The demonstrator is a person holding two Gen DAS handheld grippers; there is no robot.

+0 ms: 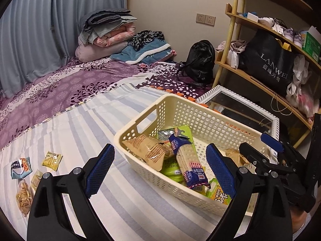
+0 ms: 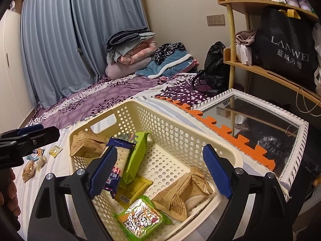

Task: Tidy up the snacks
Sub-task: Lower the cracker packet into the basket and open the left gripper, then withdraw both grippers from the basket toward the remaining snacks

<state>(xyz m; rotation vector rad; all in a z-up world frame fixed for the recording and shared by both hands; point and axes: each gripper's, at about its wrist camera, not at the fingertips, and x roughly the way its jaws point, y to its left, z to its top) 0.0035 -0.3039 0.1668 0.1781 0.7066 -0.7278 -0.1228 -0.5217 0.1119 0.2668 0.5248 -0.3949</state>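
Both tools point down at the cream basket [image 2: 180,132] on the striped bed sheet [image 1: 80,124]. The left tool [image 1: 160,170] stands with jaws apart and nothing between them, over the basket's near rim. The right tool [image 2: 158,172] is likewise apart and empty above the packets inside, among them a blue cracker pack [image 1: 188,160]. Loose snack packets [image 1: 26,178] lie at 9 o'clock of the basket. A mirror [image 2: 260,124] lies at 2 o'clock, shelves [image 1: 260,24] beyond.
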